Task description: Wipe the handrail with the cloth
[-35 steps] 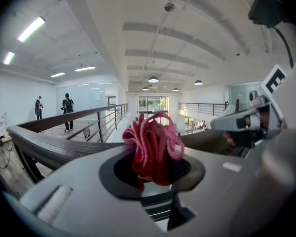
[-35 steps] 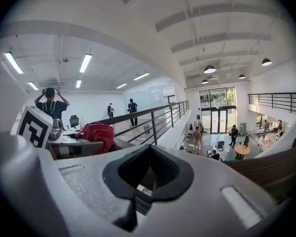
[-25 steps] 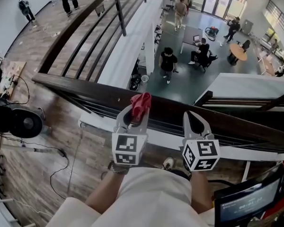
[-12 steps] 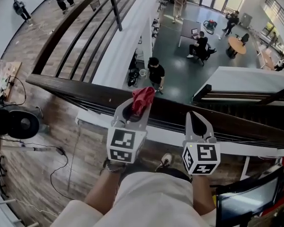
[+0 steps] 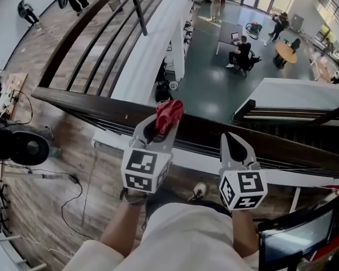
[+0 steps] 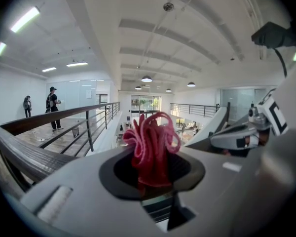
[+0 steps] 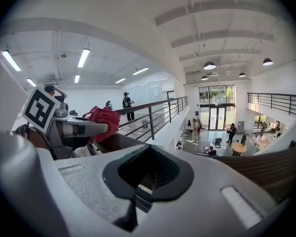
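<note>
A dark brown wooden handrail (image 5: pixel 90 107) runs across the head view from left to right, just in front of both grippers. My left gripper (image 5: pixel 161 124) is shut on a bunched red cloth (image 5: pixel 169 114), which sticks out past the fingertips over the rail's top. In the left gripper view the cloth (image 6: pixel 153 144) fills the gap of that gripper (image 6: pixel 154 176), with the handrail (image 6: pixel 24 154) at lower left. My right gripper (image 5: pixel 230 138) is shut with nothing in it, hovering near the rail to the right. The right gripper view shows its closed jaws (image 7: pixel 147 176), the cloth (image 7: pixel 104 121) and the handrail (image 7: pixel 269 166).
Beyond the rail is an open drop to a lower floor with people and tables (image 5: pixel 282 52). A side railing (image 5: pixel 96 35) runs away at left. Black equipment (image 5: pixel 17 145) and cables lie on the wooden floor at left. A monitor (image 5: pixel 296 239) stands at lower right.
The left gripper with the cloth has edged a little forward over the rail. The right gripper has hardly moved. People on the lower floor have walked on.
</note>
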Tool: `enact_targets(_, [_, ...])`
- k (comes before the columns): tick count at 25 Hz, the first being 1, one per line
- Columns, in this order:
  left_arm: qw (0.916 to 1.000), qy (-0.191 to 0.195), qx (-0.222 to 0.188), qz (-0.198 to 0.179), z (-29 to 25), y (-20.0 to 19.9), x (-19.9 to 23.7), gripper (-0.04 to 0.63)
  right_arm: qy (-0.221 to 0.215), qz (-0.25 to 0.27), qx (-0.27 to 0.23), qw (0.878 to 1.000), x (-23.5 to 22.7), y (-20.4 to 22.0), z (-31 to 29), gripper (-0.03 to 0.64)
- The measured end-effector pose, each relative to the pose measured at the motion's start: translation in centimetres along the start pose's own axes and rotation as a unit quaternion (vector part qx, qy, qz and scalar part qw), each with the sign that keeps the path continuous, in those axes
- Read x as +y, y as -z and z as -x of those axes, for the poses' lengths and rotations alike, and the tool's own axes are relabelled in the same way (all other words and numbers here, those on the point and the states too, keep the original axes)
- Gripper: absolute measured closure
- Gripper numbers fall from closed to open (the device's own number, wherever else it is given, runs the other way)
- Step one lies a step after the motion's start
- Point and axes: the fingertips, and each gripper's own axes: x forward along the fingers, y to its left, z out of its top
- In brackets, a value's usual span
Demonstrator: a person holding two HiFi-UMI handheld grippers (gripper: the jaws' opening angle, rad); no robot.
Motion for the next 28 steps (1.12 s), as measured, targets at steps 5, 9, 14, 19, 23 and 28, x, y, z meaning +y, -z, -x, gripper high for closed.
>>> enact_targets(5, [0.9997,0.017,0.010,-0.011,-0.4,0.1,-2.1,0.468,0.003,0.002,-0.003,1.000,-0.5,0.6,0.8,0.614])
enact_targets(9, [0.9988,0.003,0.006,-0.049,-0.5,-0.4,-2.5,0.469,0.000,0.006,-0.015,1.000,-0.1,0.0,0.6,0.615])
enact_targets(14, [0.9989,0.008,0.004,-0.047,-0.9,-0.3,-3.2,0.469,0.005,0.033,-0.022,0.999,0.2,0.3,0.5,0.614])
enact_targets(19, [0.9988,0.017,0.006,-0.047,-1.3,-0.5,-3.8,0.469,0.001,0.014,-0.032,0.999,0.2,0.2,0.4,0.614])
enact_targets(23, [0.9981,0.030,0.017,-0.050,-1.5,-0.5,-4.3,0.470,-0.008,-0.005,-0.030,1.000,0.5,0.1,0.2,0.614])
enact_targets(28, [0.9973,0.041,0.028,-0.053,-1.8,-0.4,-4.8,0.471,-0.015,0.005,-0.026,1.000,0.6,0.2,0.0,0.615])
